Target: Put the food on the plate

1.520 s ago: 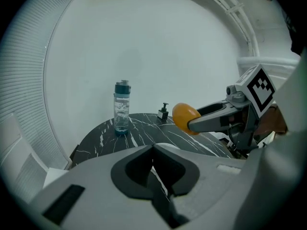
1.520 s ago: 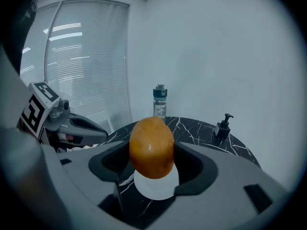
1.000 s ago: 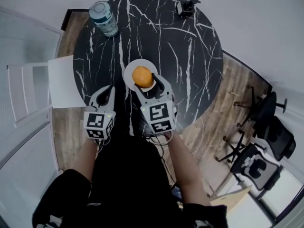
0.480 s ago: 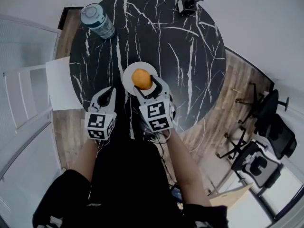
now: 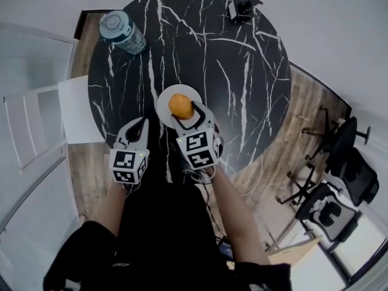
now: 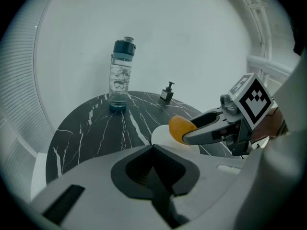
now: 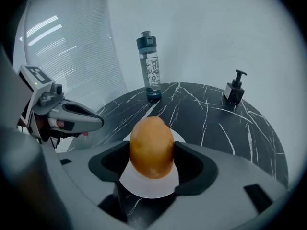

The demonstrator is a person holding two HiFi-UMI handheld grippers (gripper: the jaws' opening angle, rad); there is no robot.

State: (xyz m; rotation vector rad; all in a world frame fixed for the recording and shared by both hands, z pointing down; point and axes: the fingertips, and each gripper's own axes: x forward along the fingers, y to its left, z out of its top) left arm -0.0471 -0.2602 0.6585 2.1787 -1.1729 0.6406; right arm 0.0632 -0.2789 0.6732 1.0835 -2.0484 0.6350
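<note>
A round orange piece of food [image 5: 180,105] [image 7: 151,146] sits between the jaws of my right gripper [image 5: 187,111] [image 7: 151,163], which is shut on it. It hangs right over the small white plate [image 5: 165,99] [image 7: 148,185] on the black marble table [image 5: 242,77]. From the left gripper view, the food [image 6: 180,127] shows at the plate's [image 6: 160,135] near edge, with the right gripper [image 6: 211,128] around it. My left gripper [image 5: 139,125] [image 6: 153,150] is shut and empty, left of the plate, near the table's front edge.
A clear water bottle [image 5: 123,32] [image 7: 150,68] stands at the table's far left. A small black dispenser [image 5: 240,9] [image 7: 235,91] stands at the far right. A white chair [image 5: 42,117] is to the left, and office chairs [image 5: 339,180] are to the right.
The head view has shifted a little. The right gripper still holds the orange food over the plate, and the left gripper stays shut beside it.
</note>
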